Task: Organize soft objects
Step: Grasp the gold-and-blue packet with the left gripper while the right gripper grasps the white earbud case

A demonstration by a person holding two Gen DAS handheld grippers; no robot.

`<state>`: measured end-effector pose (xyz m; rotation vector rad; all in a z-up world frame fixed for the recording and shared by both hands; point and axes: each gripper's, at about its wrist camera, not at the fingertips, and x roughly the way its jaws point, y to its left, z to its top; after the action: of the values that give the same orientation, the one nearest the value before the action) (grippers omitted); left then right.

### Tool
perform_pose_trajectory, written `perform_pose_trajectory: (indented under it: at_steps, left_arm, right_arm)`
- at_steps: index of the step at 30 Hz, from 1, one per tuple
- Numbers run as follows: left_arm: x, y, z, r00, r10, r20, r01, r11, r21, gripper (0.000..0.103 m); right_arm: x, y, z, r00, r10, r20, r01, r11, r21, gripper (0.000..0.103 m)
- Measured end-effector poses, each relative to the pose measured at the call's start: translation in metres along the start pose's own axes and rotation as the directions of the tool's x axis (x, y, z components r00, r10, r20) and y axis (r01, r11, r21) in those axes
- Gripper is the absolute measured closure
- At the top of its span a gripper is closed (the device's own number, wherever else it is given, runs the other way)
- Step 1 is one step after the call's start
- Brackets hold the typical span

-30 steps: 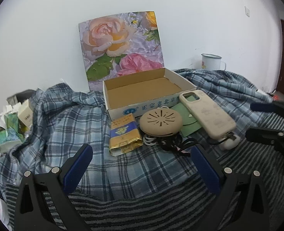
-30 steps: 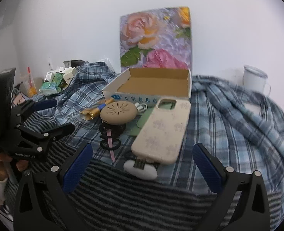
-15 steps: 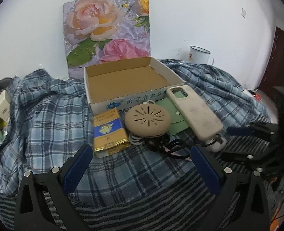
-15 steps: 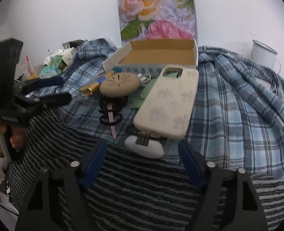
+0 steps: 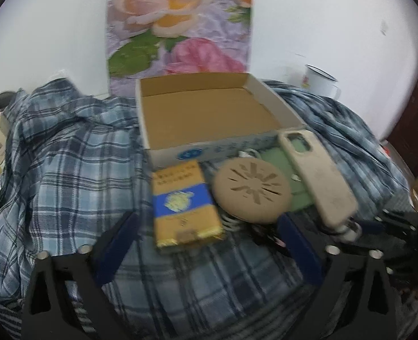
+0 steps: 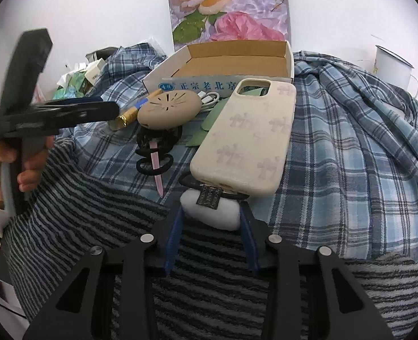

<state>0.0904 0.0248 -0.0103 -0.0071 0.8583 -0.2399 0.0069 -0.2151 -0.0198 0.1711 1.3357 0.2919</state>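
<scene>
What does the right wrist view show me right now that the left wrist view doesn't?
Only the right wrist view: the right tool with its fingers closed around the white soft pad, the black hair ties with a pink stick, and the hand gripping the left tool's handle.

Only the left wrist view: the full face of the gold and blue packet between the left tool's wide-open fingers.

Both: the open cardboard box, round beige case, phone case and white mug.

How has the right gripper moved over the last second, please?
Yes: the right gripper advanced toward the white pad below the phone case, its fingers narrowing around it.
</scene>
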Motion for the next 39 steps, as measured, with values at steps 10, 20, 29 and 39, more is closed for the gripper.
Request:
perform_pose_trajectory:
  at_steps: [10,20,29,39]
  left_arm:
    - [0.023,0.027,-0.003,0.999,0.005,-0.048,-0.01,0.995,-0.1,0.04]
    - [0.03,0.025,-0.006,0.997,0.034,-0.073,-0.04,0.996,-0.078,0.044]
    - [0.029,0.014,-0.007,0.997,0.068,-0.047,-0.069,0.998,-0.015,0.05]
    - [-0.021,-0.014,-0.014,0.975,0.138,0.177,-0.155,0.984,0.086,0.053]
  right_arm:
    - [-0.002,-0.001,-0.001,1.0,0.018,0.006,-0.018,1.0,0.006,0.065]
    - [-0.002,-0.001,-0.002,1.0,0.021,0.009,-0.021,1.0,0.002,0.065]
    - [-0.009,0.004,-0.002,0.998,0.018,0.058,-0.017,1.0,-0.018,0.066]
    - [-0.042,0.004,-0.005,0.972,0.112,0.209,-0.109,0.994,-0.025,0.067]
